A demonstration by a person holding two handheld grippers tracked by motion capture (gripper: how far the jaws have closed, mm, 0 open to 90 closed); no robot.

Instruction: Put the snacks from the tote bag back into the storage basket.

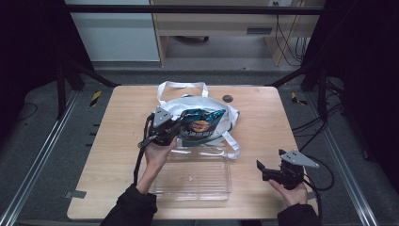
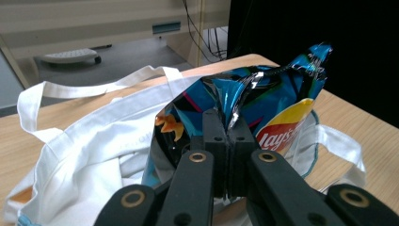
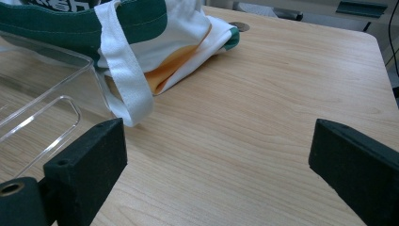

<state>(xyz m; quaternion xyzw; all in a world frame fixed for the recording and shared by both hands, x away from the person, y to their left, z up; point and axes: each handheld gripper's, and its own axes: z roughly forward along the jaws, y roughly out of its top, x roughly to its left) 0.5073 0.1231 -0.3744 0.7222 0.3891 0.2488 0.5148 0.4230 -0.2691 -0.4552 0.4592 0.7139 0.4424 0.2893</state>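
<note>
On the wooden table (image 1: 117, 141), at 12 o'clock, a chip bag (image 2: 263, 108) is pinched by the left gripper (image 2: 228, 141) over a white tote (image 1: 207, 106). At 4 o'clock, the right gripper (image 1: 268, 173) is held spread. Grey floor (image 1: 226, 52) is seen beyond.

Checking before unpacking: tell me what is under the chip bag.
The white tote bag lies beneath the chip bag, which the left hand-held gripper pinches. Anything inside the tote is covered.

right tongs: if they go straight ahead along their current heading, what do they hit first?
Probably nothing close: the open right tongs point across bare table. The white bag strap and clear tray lie left of that line. Depth past the far edge is unclear.
</note>
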